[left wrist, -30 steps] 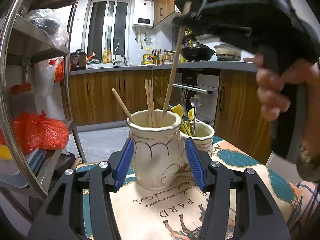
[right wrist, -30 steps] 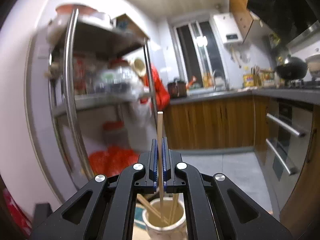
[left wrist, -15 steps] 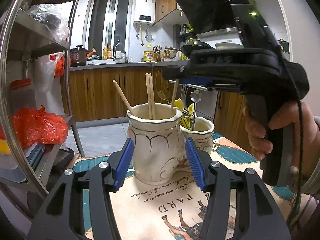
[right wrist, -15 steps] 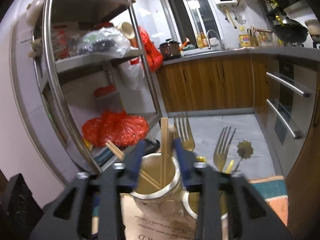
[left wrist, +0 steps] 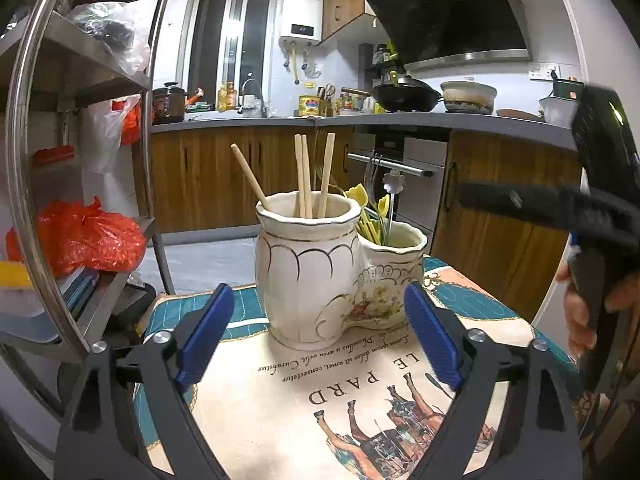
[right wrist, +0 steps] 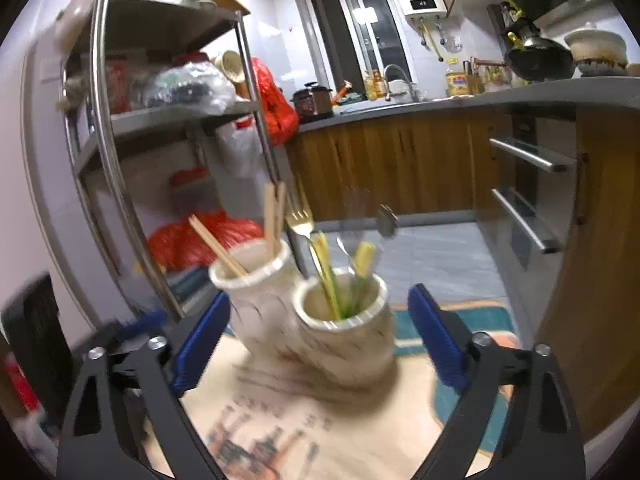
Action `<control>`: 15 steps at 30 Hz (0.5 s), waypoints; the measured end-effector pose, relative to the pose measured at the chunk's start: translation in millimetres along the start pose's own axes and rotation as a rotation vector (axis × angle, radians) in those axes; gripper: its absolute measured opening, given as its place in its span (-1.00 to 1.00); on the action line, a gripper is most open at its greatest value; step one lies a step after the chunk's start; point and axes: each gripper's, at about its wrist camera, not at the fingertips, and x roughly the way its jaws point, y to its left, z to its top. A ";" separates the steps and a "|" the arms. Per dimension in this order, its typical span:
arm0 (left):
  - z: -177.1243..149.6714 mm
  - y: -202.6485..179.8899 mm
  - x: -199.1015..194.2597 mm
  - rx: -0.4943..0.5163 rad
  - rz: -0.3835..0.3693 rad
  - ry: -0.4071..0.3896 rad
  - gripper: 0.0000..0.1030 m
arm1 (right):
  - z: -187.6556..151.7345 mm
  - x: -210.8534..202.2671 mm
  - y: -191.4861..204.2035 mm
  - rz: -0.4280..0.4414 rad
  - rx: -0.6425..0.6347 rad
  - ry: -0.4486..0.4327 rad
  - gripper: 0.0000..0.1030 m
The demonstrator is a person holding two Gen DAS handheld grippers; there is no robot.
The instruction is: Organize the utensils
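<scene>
A cream double ceramic holder point(left wrist: 308, 268) stands on the printed tablecloth point(left wrist: 360, 384). Its tall pot holds several wooden chopsticks point(left wrist: 304, 176). In the short pot point(left wrist: 394, 272) are forks and yellow-handled utensils point(left wrist: 366, 212). My left gripper point(left wrist: 320, 338) is open and its jaws are opening; the holder stands just ahead between the blue pads, untouched. A hand holds my right gripper point(left wrist: 472, 198) off to the right, clear of the pots. In the blurred right wrist view the right gripper point(right wrist: 320, 332) is open and still opening, empty, with the holder point(right wrist: 344, 340) in front of it.
A steel shelf rack point(left wrist: 24, 160) with red bags point(left wrist: 80, 236) stands close on the left, beside the table's edge. Wooden cabinets, an oven with bar handles point(left wrist: 390, 165) and a loaded counter lie beyond the floor. The cloth's near part point(right wrist: 304, 420) lies bare under both grippers.
The right gripper let its chopstick go into the tall pot, opened wide, and dropped down and away to the right. The left jaws spread wider apart from the tall pot's sides.
</scene>
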 end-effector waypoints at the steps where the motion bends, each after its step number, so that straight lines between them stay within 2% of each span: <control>1: -0.3 -0.3 0.6 -0.004 0.005 0.000 0.75 | -6.5 -2.2 -2.1 -0.016 -0.013 0.001 0.82; 6: -0.9 -1.5 5.6 0.000 0.049 -0.002 0.88 | -24.8 -2.5 -5.8 -0.075 -0.054 0.002 0.85; 15: -1.7 9.0 6.0 -0.053 0.068 0.004 0.89 | -44.0 1.6 -7.9 -0.138 -0.138 0.004 0.88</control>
